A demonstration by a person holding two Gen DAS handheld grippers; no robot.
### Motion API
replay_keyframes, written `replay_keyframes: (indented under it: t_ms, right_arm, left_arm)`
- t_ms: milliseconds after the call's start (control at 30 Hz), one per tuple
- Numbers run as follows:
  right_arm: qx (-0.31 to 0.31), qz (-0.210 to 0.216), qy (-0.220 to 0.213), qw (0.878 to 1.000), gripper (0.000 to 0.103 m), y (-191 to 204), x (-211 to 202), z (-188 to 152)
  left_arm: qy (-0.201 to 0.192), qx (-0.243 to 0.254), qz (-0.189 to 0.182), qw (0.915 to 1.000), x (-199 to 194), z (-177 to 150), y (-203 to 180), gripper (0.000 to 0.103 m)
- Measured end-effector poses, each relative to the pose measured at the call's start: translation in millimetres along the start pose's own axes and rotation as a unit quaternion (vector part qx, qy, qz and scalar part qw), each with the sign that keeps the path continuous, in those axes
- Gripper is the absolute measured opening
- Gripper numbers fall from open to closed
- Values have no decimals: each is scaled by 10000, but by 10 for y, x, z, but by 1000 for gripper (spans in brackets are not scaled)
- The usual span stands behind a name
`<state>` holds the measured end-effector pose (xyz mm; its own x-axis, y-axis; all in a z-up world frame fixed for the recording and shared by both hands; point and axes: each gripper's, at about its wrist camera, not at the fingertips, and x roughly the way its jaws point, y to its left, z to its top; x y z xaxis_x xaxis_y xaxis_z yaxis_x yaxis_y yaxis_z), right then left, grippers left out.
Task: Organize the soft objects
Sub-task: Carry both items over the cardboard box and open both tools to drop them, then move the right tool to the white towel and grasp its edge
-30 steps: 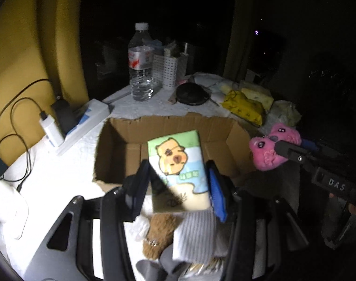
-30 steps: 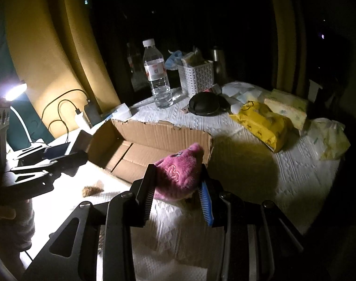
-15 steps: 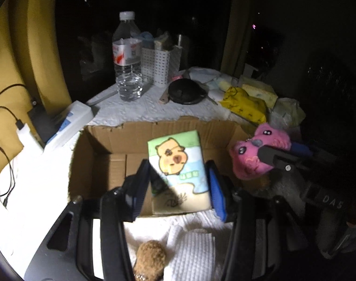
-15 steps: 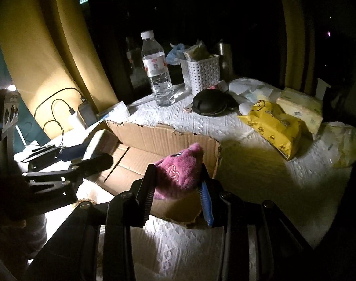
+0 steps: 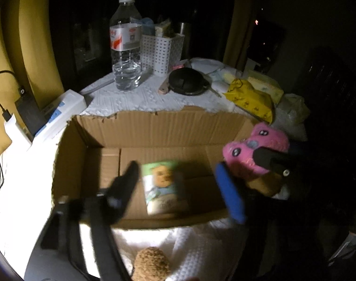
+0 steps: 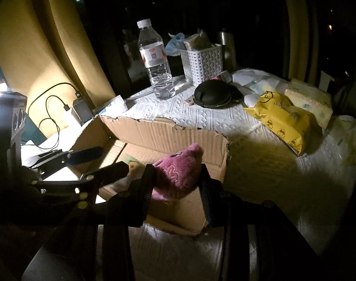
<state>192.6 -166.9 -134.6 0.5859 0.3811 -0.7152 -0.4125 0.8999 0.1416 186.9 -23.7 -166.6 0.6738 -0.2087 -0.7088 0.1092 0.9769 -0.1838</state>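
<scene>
An open cardboard box (image 5: 154, 126) stands on the white-covered table. A soft pack with a capybara print (image 5: 164, 187) lies flat on the box floor. My left gripper (image 5: 178, 187) hovers above it, jaws opening, nothing touching its pads. In the right wrist view the left gripper (image 6: 100, 161) reaches over the box (image 6: 168, 138) from the left. My right gripper (image 6: 175, 189) holds a pink plush (image 6: 178, 173) over the box's right end. Its jaws are opening, with both pads still against the plush. From the left wrist, that pink plush (image 5: 255, 152) shows above the box's right wall.
Behind the box stand a water bottle (image 5: 125, 46), a white basket (image 5: 161, 53) and a black round case (image 5: 187, 82). A yellow pack (image 5: 250, 100) lies at the right. A power strip (image 5: 61, 110) with chargers sits at the left. A brown plush (image 5: 150, 264) lies near me.
Both grippers moved forward and down over the box. The left jaws spread and the capybara pack dropped to the box floor. The right jaws widened slightly around the pink plush.
</scene>
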Motion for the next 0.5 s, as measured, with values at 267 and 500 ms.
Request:
replay_keyframes:
  t_ms: [267,500]
  right_arm:
    - [34,-100,-28,9999,52,18,-62,-2]
    - [19,-162,-113,9998,52,57,-230,-43]
  left_arm:
    - [-114,12,92,9999,-171,23,5,75]
    - [-252,-17,103,9996,-405,-20,-8,75]
